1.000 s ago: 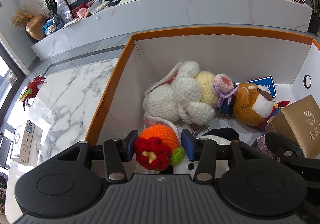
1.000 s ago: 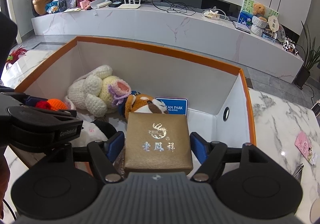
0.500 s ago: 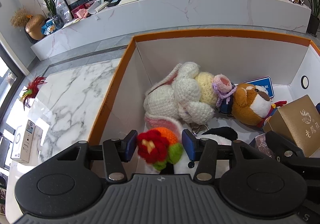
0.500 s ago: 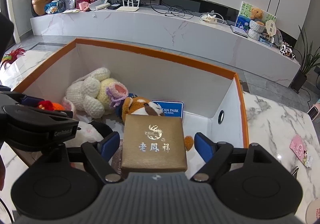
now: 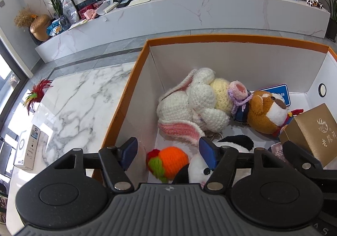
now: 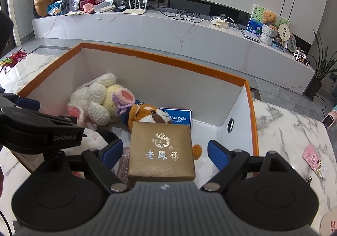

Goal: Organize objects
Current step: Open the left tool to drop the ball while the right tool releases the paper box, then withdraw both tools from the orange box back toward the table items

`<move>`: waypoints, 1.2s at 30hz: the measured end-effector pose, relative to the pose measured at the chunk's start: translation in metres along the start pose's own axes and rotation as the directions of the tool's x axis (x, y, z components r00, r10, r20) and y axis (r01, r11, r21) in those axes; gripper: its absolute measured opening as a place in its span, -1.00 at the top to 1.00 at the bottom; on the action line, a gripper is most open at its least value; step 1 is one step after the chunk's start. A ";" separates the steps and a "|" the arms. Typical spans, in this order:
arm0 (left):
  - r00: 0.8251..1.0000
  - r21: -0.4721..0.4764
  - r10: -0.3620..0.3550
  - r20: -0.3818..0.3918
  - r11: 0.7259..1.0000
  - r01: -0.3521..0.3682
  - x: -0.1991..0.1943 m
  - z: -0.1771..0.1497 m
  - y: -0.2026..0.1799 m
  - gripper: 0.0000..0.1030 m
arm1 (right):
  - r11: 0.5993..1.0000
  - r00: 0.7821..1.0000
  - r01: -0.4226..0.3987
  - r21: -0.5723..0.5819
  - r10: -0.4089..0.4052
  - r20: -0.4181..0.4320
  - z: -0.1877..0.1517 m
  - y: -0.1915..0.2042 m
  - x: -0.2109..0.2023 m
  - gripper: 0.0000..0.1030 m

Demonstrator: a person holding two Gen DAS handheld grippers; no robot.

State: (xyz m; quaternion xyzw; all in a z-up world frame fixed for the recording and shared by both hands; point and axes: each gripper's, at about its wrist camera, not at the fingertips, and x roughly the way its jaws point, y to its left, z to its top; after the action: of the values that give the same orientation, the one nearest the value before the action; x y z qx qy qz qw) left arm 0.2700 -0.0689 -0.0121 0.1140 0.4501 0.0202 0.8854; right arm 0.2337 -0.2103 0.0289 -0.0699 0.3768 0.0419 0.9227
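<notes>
Box holds four plush toys, one gold case.

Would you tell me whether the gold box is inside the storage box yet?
Inside: the gold box sits within the orange-rimmed storage box, and the right gripper is opening, its pads clear of it.

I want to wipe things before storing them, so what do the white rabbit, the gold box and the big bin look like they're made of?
Rabbit: crocheted yarn, matte; looped stitches show.
Gold box: probably card or board wrapped in satin metallic paper; fine grain, foil lettering.
Bin: seemingly cardboard, matte white inside, orange rim; creased corners, punched hole.
</notes>
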 end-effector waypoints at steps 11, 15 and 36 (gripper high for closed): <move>1.000 -0.006 0.001 0.010 1.000 -0.001 -0.009 -0.002 0.004 -0.47 | 1.000 1.000 -0.002 0.001 0.002 0.016 0.000 0.000 -0.008 -0.78; 1.000 -0.008 -0.001 0.017 1.000 0.002 -0.014 -0.002 0.005 -0.47 | 1.000 1.000 -0.006 -0.001 0.006 0.024 -0.001 0.002 -0.013 -0.79; 0.998 -0.017 -0.008 0.070 1.000 0.009 -0.058 -0.011 0.014 -0.48 | 1.000 0.997 -0.005 -0.005 0.005 0.076 -0.005 0.004 -0.061 -0.82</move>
State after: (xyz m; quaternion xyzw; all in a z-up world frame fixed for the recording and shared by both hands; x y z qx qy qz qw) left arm 0.2282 -0.0611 0.0308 0.1052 0.4192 0.0165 0.9016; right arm 0.1859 -0.2083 0.0675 -0.0697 0.3414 0.0478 0.9361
